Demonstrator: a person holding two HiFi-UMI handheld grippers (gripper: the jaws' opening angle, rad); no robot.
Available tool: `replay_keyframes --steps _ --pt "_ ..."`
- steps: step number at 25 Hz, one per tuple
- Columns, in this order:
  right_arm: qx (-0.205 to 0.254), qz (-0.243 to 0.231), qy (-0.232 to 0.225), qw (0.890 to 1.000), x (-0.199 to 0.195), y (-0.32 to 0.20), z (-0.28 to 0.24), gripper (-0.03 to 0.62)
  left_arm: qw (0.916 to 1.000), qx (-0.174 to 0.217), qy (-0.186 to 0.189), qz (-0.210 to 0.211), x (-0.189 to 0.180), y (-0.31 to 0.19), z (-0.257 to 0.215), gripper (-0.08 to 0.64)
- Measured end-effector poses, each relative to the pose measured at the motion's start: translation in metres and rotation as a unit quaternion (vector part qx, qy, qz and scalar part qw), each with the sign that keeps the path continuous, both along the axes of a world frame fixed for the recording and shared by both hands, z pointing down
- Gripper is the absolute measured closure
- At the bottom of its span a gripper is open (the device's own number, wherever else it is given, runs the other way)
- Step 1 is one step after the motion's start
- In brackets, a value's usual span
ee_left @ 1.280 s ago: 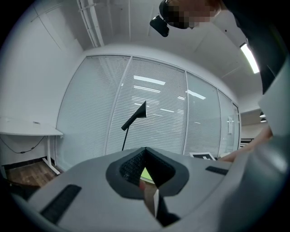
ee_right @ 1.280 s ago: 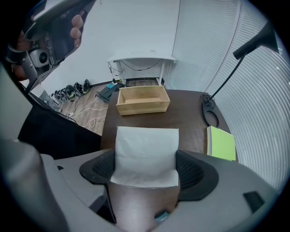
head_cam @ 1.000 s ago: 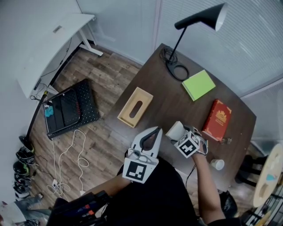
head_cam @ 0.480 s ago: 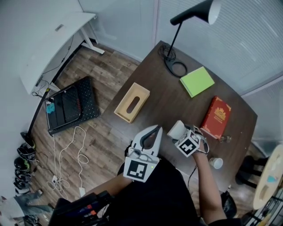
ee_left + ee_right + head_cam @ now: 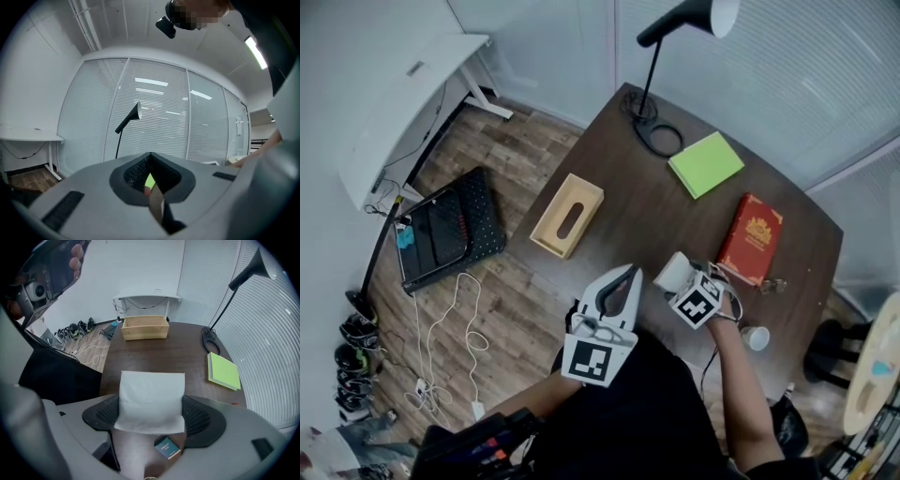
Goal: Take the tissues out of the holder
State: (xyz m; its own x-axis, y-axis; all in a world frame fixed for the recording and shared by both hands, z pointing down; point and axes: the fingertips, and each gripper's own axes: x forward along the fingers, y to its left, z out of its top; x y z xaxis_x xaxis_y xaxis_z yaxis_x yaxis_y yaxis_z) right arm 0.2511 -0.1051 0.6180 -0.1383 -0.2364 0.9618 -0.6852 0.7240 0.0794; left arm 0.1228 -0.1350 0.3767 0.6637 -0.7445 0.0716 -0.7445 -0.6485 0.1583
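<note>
White folded tissue stack (image 5: pixel 150 401) clamped between the right gripper's (image 5: pixel 678 280) jaws, well apart from the pale wooden tissue holder (image 5: pixel 567 215)

Since half a second ago the head view has drifted, so the dark brown table (image 5: pixel 647 220) and holder sit slightly further left; both grippers keep their places. A black desk lamp (image 5: pixel 675 19), green notebook (image 5: pixel 705 163) and red book (image 5: pixel 751 237) lie on the table, above the wood-plank floor (image 5: pixel 502 281). The left gripper (image 5: pixel 623 277) hovers at the near edge, jaws together and empty
</note>
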Motion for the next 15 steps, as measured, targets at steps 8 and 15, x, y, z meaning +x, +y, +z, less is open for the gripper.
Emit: replay_keyframes --steps 8,15 --pt "0.009 -0.003 -0.008 1.000 0.014 0.010 -0.009 0.167 0.9999 -0.002 0.003 0.011 0.024 0.013 0.001 0.561" --pt "-0.004 0.029 0.001 1.000 0.045 0.037 0.005 0.167 0.9994 0.006 0.013 0.030 0.051 0.027 -0.001 0.561"
